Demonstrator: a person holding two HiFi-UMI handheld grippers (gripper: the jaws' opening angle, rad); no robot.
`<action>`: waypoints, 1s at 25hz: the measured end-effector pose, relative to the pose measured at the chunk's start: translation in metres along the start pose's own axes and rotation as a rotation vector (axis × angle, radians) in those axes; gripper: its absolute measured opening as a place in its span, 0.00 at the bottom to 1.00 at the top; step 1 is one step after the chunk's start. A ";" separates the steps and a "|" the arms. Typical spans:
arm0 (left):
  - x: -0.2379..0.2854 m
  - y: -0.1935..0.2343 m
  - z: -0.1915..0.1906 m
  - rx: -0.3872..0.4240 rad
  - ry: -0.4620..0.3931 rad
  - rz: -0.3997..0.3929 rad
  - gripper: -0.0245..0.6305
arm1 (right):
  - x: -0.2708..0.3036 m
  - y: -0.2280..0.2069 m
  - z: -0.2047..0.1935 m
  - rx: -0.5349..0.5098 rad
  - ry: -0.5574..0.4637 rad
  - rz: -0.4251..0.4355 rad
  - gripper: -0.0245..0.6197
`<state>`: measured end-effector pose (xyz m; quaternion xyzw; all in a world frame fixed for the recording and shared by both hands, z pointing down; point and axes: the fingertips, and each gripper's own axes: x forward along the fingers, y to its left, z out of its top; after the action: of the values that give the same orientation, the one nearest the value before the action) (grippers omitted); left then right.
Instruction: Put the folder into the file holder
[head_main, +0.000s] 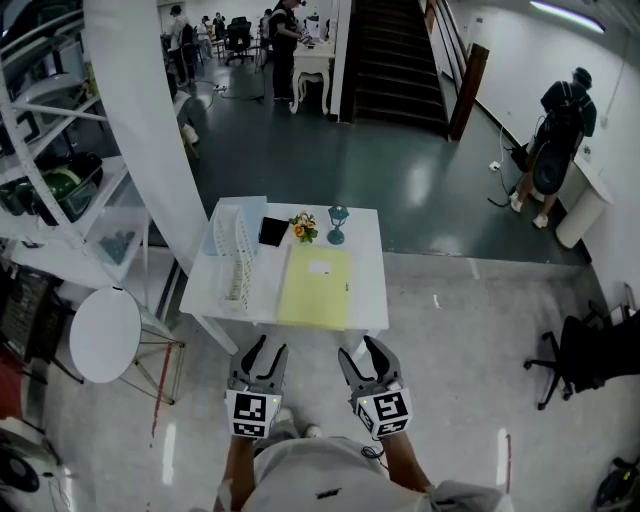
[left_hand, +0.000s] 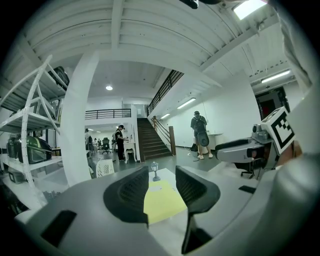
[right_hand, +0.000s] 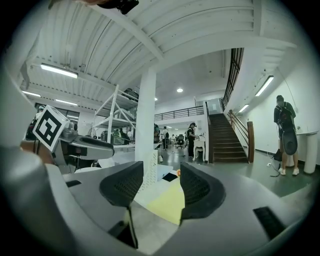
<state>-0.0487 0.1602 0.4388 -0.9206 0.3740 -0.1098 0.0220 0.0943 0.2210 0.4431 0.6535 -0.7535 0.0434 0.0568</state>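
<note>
A yellow folder (head_main: 317, 287) lies flat on the white table (head_main: 365, 260), toward its front right. Left of it stands the white slotted file holder (head_main: 236, 255). Both grippers hang short of the table's front edge, close to the person's body. My left gripper (head_main: 266, 345) has its jaws nearly together with nothing between them. My right gripper (head_main: 362, 348) is a little wider and also empty. In the left gripper view the folder (left_hand: 162, 202) shows past the left gripper (left_hand: 162, 172). In the right gripper view the folder (right_hand: 167, 205) and file holder (right_hand: 148, 170) lie beyond the right gripper (right_hand: 161, 170).
At the table's back stand a black flat item (head_main: 272, 231), a small flower bunch (head_main: 302, 227) and a blue goblet (head_main: 337, 224). A white pillar (head_main: 150, 130), shelving (head_main: 60, 150) and a round white stool (head_main: 104, 333) crowd the left. A black office chair (head_main: 585, 355) stands right.
</note>
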 end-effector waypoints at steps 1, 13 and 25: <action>0.003 0.001 0.001 0.002 -0.001 0.001 0.32 | 0.002 -0.002 0.000 -0.001 0.000 0.002 0.38; 0.052 0.017 0.002 -0.004 -0.012 -0.015 0.31 | 0.041 -0.025 -0.003 -0.013 0.019 -0.004 0.38; 0.122 0.058 0.000 -0.008 -0.023 -0.078 0.31 | 0.113 -0.056 -0.001 -0.021 0.058 -0.059 0.38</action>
<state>-0.0030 0.0338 0.4545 -0.9358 0.3382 -0.0982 0.0183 0.1343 0.1027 0.4595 0.6733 -0.7324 0.0529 0.0867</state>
